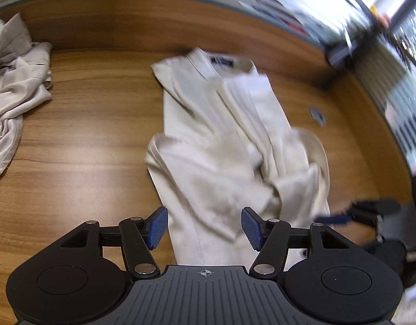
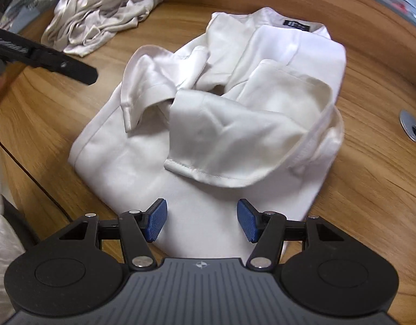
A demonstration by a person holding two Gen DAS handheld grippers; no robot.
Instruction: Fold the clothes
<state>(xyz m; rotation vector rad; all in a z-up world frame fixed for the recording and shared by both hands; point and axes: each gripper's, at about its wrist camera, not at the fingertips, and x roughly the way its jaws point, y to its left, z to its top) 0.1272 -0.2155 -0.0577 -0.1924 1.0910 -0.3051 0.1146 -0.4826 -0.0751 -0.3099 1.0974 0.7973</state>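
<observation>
A white shirt (image 1: 221,140) lies partly folded on the wooden table (image 1: 86,135), collar with a dark label at the far end, sleeves folded loosely across the body. It also shows in the right wrist view (image 2: 235,124). My left gripper (image 1: 204,227) is open and empty, just above the shirt's near hem. My right gripper (image 2: 202,220) is open and empty, over the shirt's lower edge. In the left wrist view the right gripper (image 1: 343,218) shows blurred at the right. In the right wrist view the left gripper (image 2: 45,57) shows at the upper left.
A crumpled pile of pale beige clothes (image 1: 15,92) lies at the far left of the table, also in the right wrist view (image 2: 99,19). A round metal cable grommet (image 2: 410,130) sits in the tabletop right of the shirt. A raised wooden rim (image 1: 180,21) borders the table's far side.
</observation>
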